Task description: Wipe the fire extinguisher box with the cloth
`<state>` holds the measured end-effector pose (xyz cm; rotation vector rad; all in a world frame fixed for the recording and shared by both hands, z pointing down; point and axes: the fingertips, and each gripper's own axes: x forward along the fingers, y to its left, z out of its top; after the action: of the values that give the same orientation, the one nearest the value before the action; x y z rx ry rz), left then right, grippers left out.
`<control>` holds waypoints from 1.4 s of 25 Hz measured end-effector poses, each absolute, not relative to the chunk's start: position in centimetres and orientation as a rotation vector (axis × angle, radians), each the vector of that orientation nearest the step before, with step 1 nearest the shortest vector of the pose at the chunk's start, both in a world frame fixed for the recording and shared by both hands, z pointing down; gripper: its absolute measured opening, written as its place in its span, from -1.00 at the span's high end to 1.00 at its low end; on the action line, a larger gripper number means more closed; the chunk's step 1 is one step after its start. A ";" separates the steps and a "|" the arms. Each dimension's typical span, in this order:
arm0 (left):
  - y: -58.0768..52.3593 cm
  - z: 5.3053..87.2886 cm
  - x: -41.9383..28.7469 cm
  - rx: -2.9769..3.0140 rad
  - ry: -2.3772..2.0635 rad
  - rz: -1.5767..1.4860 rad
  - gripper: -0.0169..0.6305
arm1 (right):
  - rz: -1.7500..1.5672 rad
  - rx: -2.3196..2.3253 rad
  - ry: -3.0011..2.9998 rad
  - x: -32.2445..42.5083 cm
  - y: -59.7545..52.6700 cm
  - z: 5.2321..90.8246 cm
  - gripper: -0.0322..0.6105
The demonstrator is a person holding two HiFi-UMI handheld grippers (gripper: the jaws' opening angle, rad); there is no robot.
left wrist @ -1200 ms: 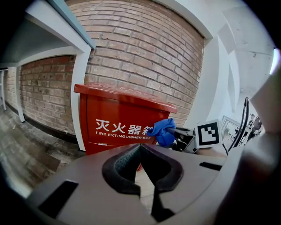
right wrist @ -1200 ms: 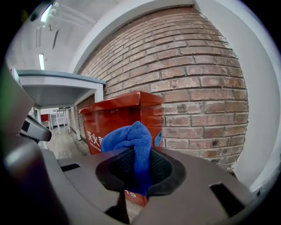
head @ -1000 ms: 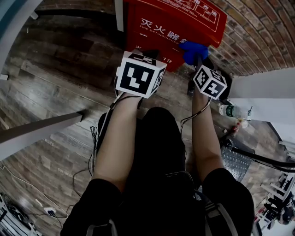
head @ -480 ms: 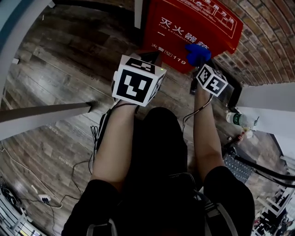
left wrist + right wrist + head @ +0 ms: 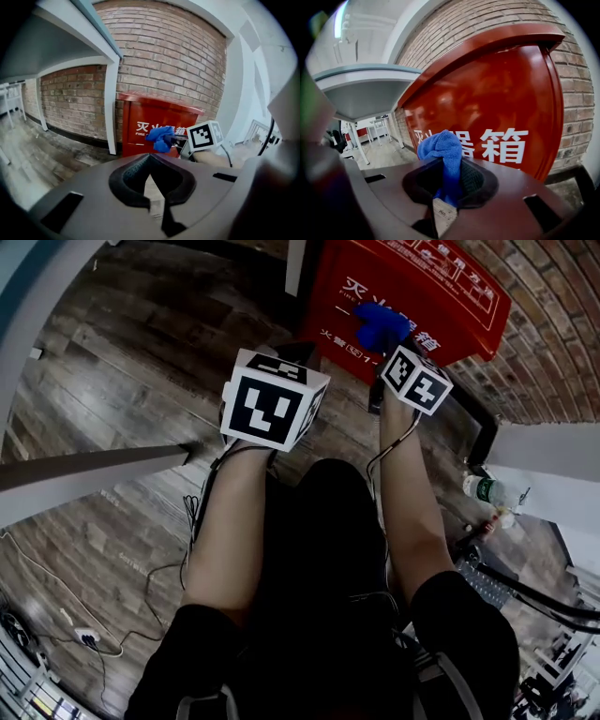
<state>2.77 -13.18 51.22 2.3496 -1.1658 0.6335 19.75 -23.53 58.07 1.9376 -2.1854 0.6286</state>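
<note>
The red fire extinguisher box [image 5: 422, 292] stands against the brick wall, white characters on its front. My right gripper [image 5: 382, 341] is shut on a blue cloth [image 5: 378, 324], which it holds up against the box's front near the characters. In the right gripper view the cloth [image 5: 443, 147] bunches out of the jaws, close to the red panel [image 5: 501, 93]. My left gripper [image 5: 298, 354] hangs short of the box, to the cloth's left. Its jaws [image 5: 149, 159] are shut with nothing between them. From that view the box [image 5: 140, 119], the cloth [image 5: 160, 137] and the right gripper [image 5: 176, 139] lie ahead.
A white post [image 5: 293, 263] stands at the box's left edge. A grey beam [image 5: 94, 474] crosses the wooden floor at left. A plastic bottle [image 5: 487, 491] lies at right beside a white wall. Cables [image 5: 56, 624] trail on the floor at lower left.
My right gripper has carried the cloth leftward across the box's front, from its right end toward the middle characters. The left gripper has barely moved.
</note>
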 end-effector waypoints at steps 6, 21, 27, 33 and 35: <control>-13.9 52.1 -0.1 2.299 -1.221 0.667 0.92 | 0.696 1.932 -2.233 15.4 -26.0 58.0 0.64; -15.2 53.6 -1.6 2.268 -1.194 0.692 0.92 | 0.749 1.768 -2.211 6.1 -31.9 64.4 0.64; -15.9 54.1 -1.0 2.277 -1.162 0.697 0.92 | 0.774 1.765 -2.153 6.1 -31.8 67.4 0.64; -15.9 54.1 0.6 2.300 -1.132 0.713 0.92 | 0.848 1.827 -2.140 9.4 -30.2 67.8 0.64; -15.8 54.1 1.2 2.305 -1.127 0.717 0.92 | 0.876 1.855 -2.136 10.8 -29.3 67.5 0.64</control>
<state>1.16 -15.80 54.11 2.3047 -1.1272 0.7168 10.82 -29.34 67.47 1.8548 -2.1362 0.8764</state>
